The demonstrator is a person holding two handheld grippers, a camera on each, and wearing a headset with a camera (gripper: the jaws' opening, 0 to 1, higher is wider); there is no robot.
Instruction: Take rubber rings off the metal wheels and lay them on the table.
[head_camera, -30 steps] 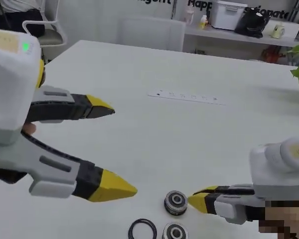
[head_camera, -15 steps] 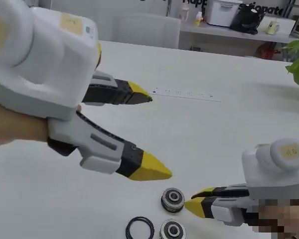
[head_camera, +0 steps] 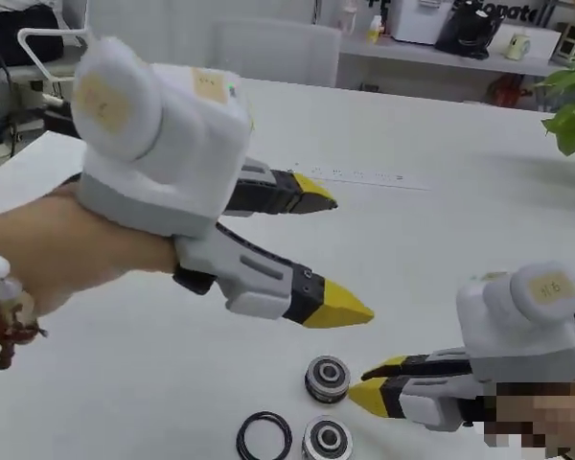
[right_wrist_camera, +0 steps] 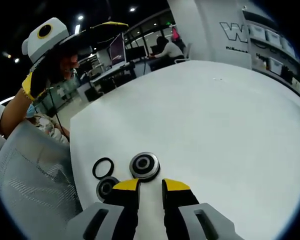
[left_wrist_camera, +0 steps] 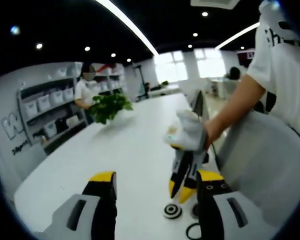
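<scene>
Left gripper closes in on the wheel
Left gripper [head_camera: 345, 259], jaws wide apart, has swung in above the far wheel [head_camera: 327, 379]; right gripper [head_camera: 359, 386], jaws narrowly apart and empty, sits just right of it. One ring [head_camera: 264, 436] lies freed nearby; this wheel's looks next.

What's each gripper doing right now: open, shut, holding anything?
Left gripper: wide open, holding nothing.
Right gripper: jaws only slightly apart, holding nothing, tips close to a metal wheel.

White table [head_camera: 460, 230], 2 metal wheels [head_camera: 327, 379], 1 rubber ring [head_camera: 264, 437]
</scene>
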